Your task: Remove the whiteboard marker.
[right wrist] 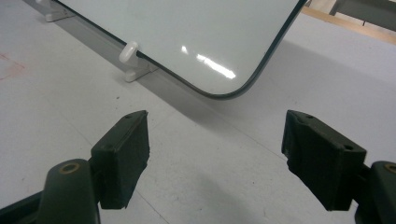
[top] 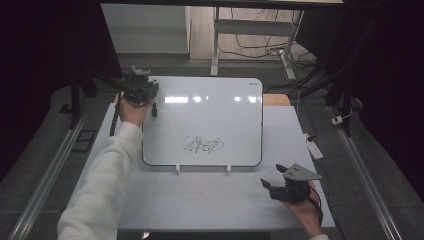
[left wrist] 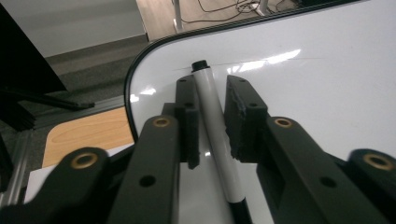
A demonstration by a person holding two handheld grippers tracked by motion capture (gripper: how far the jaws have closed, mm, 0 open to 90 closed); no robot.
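Lying across the grey tabletop point(top: 210, 195), one whiteboard point(top: 205, 117) is being shown, its near edge propped on two small white clips point(top: 177, 169). One black scribble point(top: 202, 145) is being carried on its surface, toward the near edge. At the board's far left corner, one marker point(left wrist: 212, 116) is being held: a white barrel with a black end, lying lengthwise between the two pads point(left wrist: 245, 116) of the left claw point(left wrist: 210, 88), with its black tip sticking out just past the pad ends. The left claw is being pressed in around the marker; the left pad is seen touching the barrel, while a thin gap is perhaps being left at the right pad, so a firm pinch cannot be confirmed from the left gripper view. In the high view the left claw point(top: 150, 102) is being held over the board's left edge by a hand in a white sleeve point(top: 107, 175). The right claw point(right wrist: 217, 149) is being kept spread wide with nothing between its pads, resting over bare tabletop near the board's near right corner point(right wrist: 224, 91), well apart from the marker.
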